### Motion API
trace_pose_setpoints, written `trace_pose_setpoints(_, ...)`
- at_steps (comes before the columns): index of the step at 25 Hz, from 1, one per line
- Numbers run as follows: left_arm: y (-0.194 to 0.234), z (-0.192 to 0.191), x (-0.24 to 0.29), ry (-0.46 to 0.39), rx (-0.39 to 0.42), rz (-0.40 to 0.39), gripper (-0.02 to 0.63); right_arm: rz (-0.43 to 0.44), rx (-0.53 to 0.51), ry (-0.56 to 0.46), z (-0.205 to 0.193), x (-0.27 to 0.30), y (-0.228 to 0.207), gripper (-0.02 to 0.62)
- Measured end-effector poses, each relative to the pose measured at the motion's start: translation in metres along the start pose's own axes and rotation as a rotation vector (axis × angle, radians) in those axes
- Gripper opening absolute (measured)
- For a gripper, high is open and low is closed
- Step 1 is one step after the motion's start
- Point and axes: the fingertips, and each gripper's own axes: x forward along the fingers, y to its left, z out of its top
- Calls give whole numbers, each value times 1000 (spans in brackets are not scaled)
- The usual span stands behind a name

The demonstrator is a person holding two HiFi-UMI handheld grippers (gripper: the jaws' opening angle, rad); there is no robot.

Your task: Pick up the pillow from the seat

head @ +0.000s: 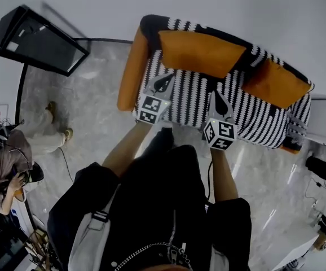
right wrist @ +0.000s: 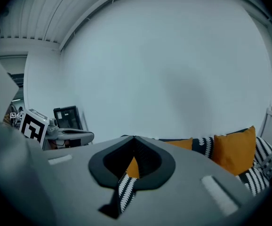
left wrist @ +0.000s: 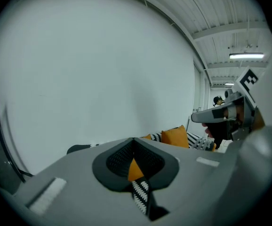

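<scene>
A black-and-white striped sofa with orange armrests stands against the wall. A large orange pillow leans on its backrest at the left, and a second orange pillow at the right. My left gripper hovers over the seat's left part, shut and empty. My right gripper is over the middle of the seat, also shut and empty. Neither touches a pillow. In the left gripper view the shut jaws point at the sofa, with a pillow beyond. The right gripper view shows its shut jaws and the right pillow.
A black screen on a stand is at the far left by the wall. A person sits on the floor at the left among cables. A white side table adjoins the sofa's right end. Grey marble floor surrounds the sofa.
</scene>
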Motion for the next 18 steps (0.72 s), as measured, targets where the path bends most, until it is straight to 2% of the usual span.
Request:
trace_pose_setpoints(7,23,-1,23,21,-23,52,11,23,-4,24,3,34,-20,3)
trace_pose_setpoints(11,19,-6,47,50,-34,90,11,49,5,28,7,52,-50,2)
trace_pose_setpoints(18,23,-16,82,78,-5,148,11,108,2,46,2,81,-94,3)
